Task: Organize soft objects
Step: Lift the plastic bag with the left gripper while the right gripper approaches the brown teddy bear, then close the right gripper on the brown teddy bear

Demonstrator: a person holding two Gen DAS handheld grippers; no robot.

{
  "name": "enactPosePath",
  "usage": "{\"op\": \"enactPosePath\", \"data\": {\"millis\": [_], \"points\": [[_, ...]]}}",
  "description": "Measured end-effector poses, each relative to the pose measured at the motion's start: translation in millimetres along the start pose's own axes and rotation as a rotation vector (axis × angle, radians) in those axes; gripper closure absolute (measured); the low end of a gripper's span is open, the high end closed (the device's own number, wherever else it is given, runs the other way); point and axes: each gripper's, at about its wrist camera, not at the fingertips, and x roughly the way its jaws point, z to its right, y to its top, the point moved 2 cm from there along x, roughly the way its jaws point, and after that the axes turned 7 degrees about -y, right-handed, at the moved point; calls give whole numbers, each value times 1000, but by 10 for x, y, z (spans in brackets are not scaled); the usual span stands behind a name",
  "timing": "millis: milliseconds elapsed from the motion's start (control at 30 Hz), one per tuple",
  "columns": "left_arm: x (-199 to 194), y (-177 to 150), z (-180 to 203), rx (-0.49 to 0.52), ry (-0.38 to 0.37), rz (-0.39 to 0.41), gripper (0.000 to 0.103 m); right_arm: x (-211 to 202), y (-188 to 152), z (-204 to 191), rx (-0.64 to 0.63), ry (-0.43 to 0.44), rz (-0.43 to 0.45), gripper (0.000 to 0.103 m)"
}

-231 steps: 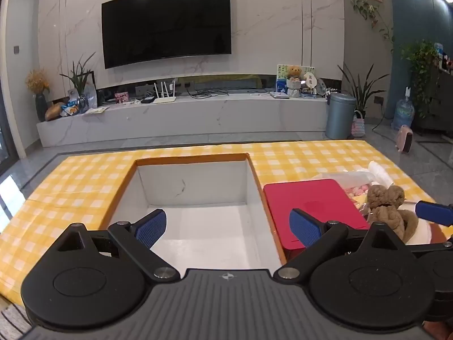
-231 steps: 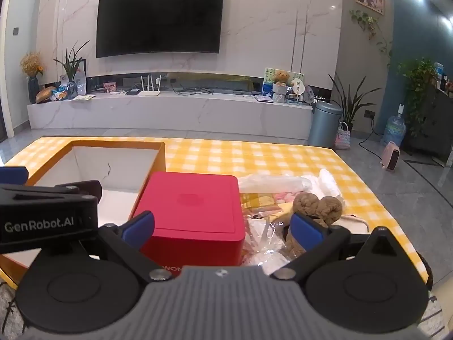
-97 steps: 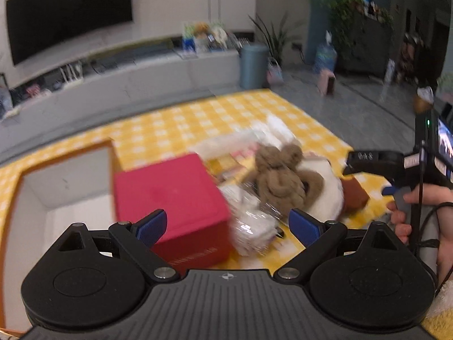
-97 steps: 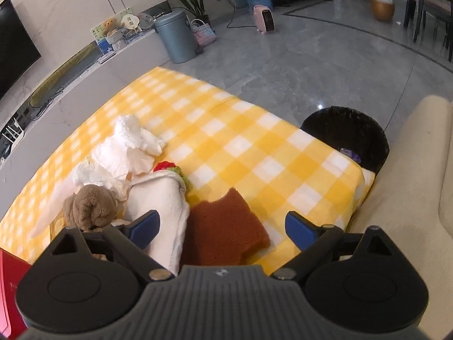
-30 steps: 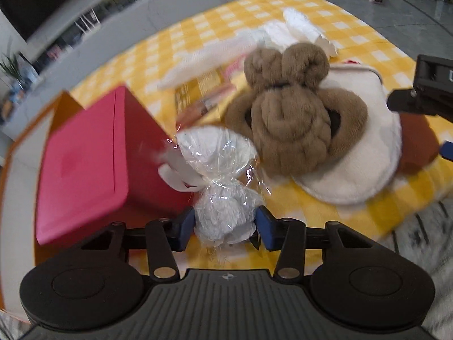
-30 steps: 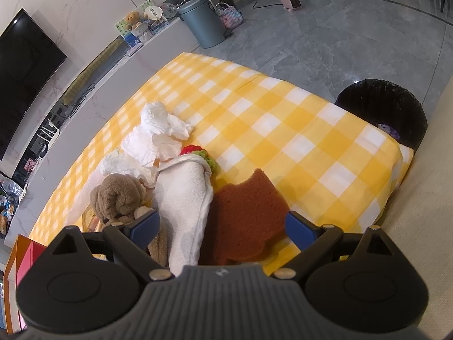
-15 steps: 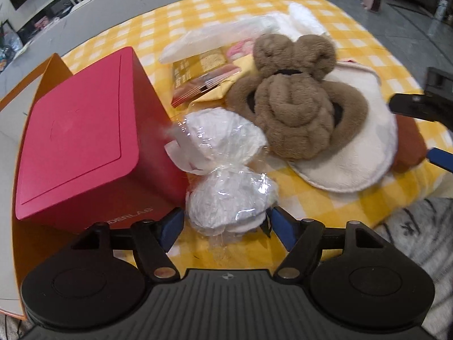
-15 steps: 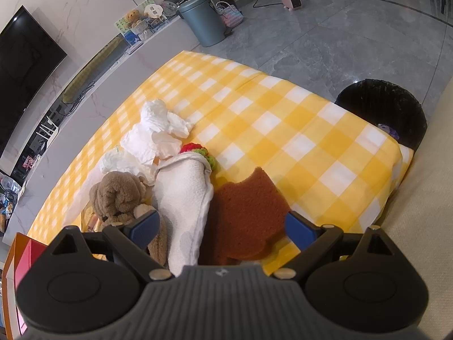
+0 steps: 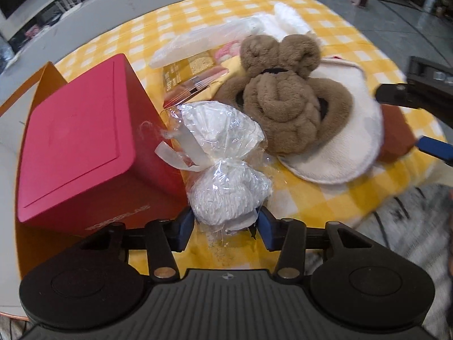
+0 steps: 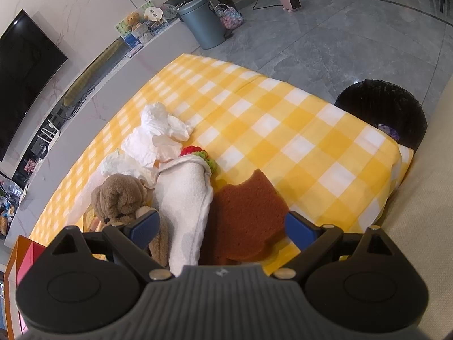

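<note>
My left gripper (image 9: 225, 226) is shut on a clear plastic bag of white soft stuff (image 9: 226, 167), its blue pads against the bag's lower lobe. Behind the bag lie a brown plush toy (image 9: 283, 96) and a white towel (image 9: 348, 147). My right gripper (image 10: 222, 228) is open and empty, over the white towel (image 10: 187, 206) and a brown sponge (image 10: 246, 215). The plush (image 10: 119, 198) is at its left finger. The right gripper also shows at the right edge of the left wrist view (image 9: 424, 113).
A red box (image 9: 79, 141) stands left of the bag, beside an orange-rimmed white bin (image 9: 42, 82). Snack packets (image 9: 195, 70) and crumpled white tissue (image 10: 158, 133) lie further back on the yellow checked cloth (image 10: 283, 130). A black waste basket (image 10: 382, 110) stands past the table corner.
My left gripper's jaws have closed from partly open onto the plastic bag's lower lobe. The right gripper has stayed open and almost still.
</note>
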Motion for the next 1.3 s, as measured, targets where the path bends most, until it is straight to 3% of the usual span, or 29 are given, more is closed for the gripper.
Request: {"op": "enactPosePath", "data": {"millis": [133, 300, 467, 633, 833, 1000, 1300], "points": [[-253, -80, 8, 98, -69, 23, 49, -30, 0, -5, -4, 6, 11, 9], [-635, -206, 39, 214, -80, 116, 49, -154, -28, -80, -63, 80, 45, 9], [-859, -160, -132, 157, -190, 103, 49, -403, -29, -188, -124, 157, 185, 9], [-1087, -142, -340, 101, -220, 216, 49, -482, -139, -432, -240, 276, 185, 9], [-1169, -153, -605, 12, -212, 307, 49, -340, -306, -864, -382, 180, 219, 9], [-1233, -210, -818, 0, -229, 356, 49, -73, -402, -1163, -505, 85, 229, 9], [-1207, -263, -938, -16, -257, 367, 49, 393, -505, -1498, -668, -46, 168, 9]]}}
